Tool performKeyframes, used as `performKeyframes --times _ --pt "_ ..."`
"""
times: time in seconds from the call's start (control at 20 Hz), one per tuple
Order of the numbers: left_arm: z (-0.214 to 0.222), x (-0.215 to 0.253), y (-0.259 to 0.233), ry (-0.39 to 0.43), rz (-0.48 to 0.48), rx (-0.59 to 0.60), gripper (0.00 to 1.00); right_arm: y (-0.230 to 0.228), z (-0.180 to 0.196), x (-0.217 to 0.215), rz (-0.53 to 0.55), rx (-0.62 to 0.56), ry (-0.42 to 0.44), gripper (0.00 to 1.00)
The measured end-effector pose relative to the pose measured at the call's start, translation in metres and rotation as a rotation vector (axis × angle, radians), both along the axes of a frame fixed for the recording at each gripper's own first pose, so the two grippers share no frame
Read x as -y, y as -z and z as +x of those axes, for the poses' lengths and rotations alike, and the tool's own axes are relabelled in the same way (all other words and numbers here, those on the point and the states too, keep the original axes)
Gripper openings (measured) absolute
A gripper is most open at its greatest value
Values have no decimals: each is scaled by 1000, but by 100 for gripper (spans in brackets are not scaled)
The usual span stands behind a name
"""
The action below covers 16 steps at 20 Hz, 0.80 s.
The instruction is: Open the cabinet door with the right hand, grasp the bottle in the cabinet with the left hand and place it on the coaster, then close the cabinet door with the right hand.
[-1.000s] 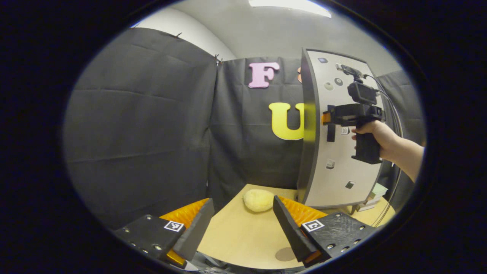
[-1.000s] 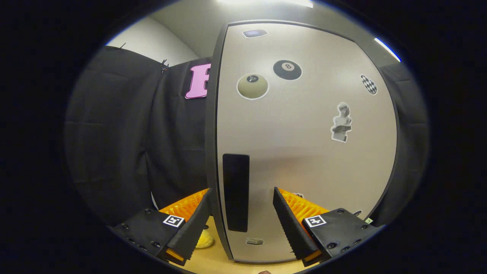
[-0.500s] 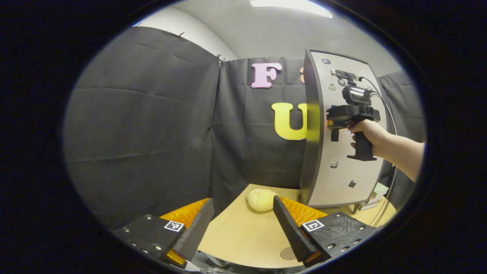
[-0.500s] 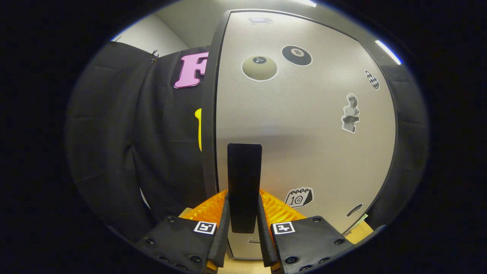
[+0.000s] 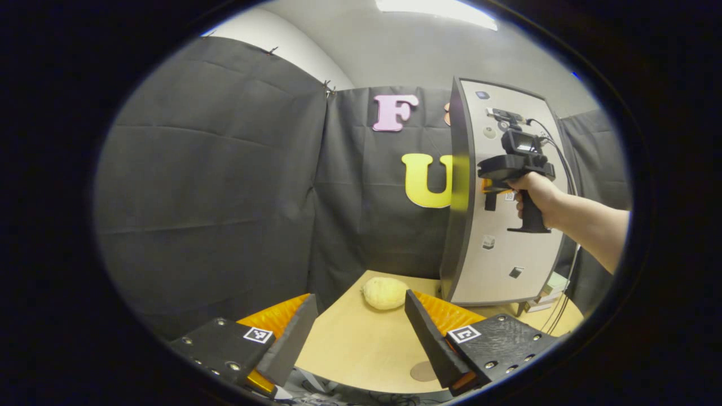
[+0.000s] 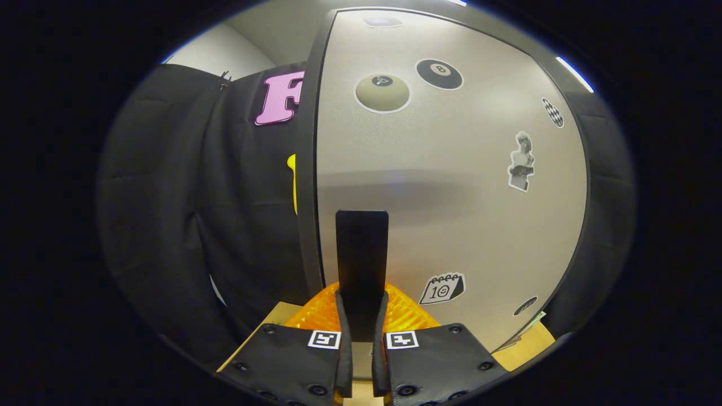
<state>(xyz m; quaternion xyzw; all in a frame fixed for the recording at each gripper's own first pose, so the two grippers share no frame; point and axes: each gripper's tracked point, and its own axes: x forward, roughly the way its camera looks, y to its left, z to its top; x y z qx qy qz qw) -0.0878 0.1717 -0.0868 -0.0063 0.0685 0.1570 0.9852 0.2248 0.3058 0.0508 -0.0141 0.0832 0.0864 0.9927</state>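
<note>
Left gripper hangs wide open and empty over the tan wooden table; beyond it one round yellow fuzzy ball and one flat brown round coaster. Further right a hand holds the right gripper, clamped on the one flat black handle of the closed, matte grey cabinet door. Right gripper view reveals six stickers there. Bottle hidden.

The left gripper view looks from well back across the table at the cabinet door. The right gripper view faces that same door from close up.
</note>
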Motion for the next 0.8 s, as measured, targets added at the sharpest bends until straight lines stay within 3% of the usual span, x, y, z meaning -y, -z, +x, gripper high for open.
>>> performKeyframes --times 0.1,0.15,0.5,0.8 --pt "2 1 -3 -2 2 8 96 -1 -5 0 -2 2 -24 10" --pt "3 1 -4 -3 4 9 96 -1 -8 0 7 3 -34 13" --pt "-1 28 -5 12 -32 15 96 -4 -35 5 11 8 -121 10" --pt "-25 63 -18 -13 18 22 96 -5 -51 13 16 13 -205 6"
